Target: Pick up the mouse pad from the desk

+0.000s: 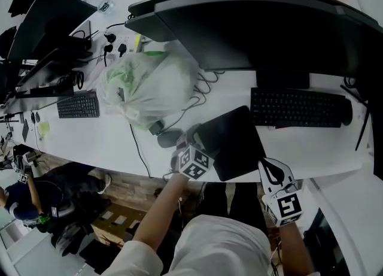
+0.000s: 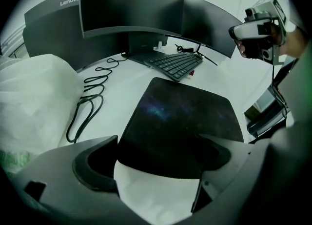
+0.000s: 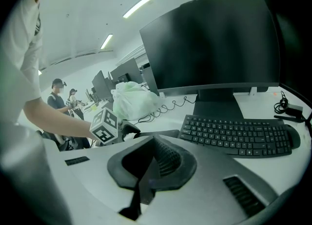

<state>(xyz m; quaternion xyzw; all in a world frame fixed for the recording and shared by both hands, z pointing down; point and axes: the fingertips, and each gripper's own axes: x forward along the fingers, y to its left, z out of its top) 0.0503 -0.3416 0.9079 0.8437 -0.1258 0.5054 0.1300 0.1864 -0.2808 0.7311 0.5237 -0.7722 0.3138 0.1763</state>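
The black mouse pad lies flat on the white desk, in front of the keyboard. My left gripper is at the pad's left near corner. In the left gripper view that gripper stands open wide and points steeply down, with the near edge of the mouse pad between its fingers; the pads do not press on it. My right gripper hovers at the pad's right near corner by the desk edge. Seen in its own view, the right gripper is shut with nothing in it.
A dark mouse sits just left of the pad, its cable running toward a white plastic bag. A black keyboard and a large curved monitor stand behind. A looped black cable lies left of the pad.
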